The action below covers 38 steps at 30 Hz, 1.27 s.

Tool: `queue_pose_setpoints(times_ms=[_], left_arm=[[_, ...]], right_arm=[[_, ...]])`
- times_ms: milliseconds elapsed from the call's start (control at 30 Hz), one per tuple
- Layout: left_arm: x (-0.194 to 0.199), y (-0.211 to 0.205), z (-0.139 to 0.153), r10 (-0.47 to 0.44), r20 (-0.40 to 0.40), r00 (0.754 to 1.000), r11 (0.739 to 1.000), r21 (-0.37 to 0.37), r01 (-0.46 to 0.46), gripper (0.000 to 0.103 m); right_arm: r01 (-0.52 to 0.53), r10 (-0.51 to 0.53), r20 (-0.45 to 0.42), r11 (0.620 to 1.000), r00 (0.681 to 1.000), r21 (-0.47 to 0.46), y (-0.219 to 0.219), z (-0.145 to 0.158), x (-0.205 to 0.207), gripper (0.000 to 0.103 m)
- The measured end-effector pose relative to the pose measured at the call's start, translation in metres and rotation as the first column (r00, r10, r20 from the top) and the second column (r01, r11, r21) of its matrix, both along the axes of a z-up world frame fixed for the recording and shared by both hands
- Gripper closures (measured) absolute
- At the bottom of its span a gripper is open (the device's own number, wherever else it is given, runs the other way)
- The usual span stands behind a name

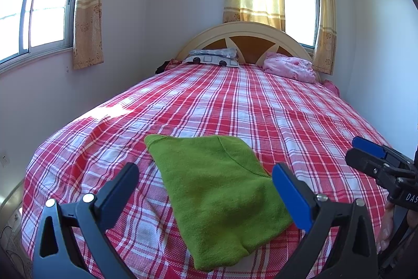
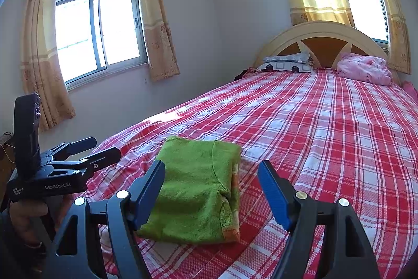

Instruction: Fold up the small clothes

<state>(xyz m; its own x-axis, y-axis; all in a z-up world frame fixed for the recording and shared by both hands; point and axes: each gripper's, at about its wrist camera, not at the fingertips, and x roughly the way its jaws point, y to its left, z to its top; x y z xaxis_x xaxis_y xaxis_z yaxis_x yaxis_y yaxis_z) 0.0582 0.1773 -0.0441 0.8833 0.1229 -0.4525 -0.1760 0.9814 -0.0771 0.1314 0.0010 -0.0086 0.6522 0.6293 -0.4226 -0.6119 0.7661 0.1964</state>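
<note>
Left gripper [image 1: 206, 190]: jaws stand wide, nothing between the pads, hovering just short of the garment.
Right gripper [image 2: 211, 190]: spread open too, empty (likely backed off to check the result).
Green garment [image 1: 216, 195]: lies folded into a compact bundle at the near end of the bed, between both grippers.
Plaid bedsheet [image 1: 261, 109]: a flat surface for folding.
Pillows [image 1: 214, 58]: well apart, at the headboard.

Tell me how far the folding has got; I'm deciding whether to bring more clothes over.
Done, it seems: the green knitted garment lies as a compact folded bundle on the red plaid bedsheet. In hand: nothing; the left tool and the right tool both stand open, pads clear of the cloth. Left: no other unfolded small clothes show nearby, so perhaps only tidying or setting it aside.
</note>
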Motion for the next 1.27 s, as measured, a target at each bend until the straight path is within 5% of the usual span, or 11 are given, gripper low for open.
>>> queue_pose_setpoints(times_ms=[1267], left_arm=[[0.003,0.009,-0.002,0.063,-0.007,0.998,0.995,0.076,-0.062,0.000]], right_arm=[[0.016,-0.016,-0.015,1.000,1.000,0.013,-0.001,-0.006,-0.002,0.028]])
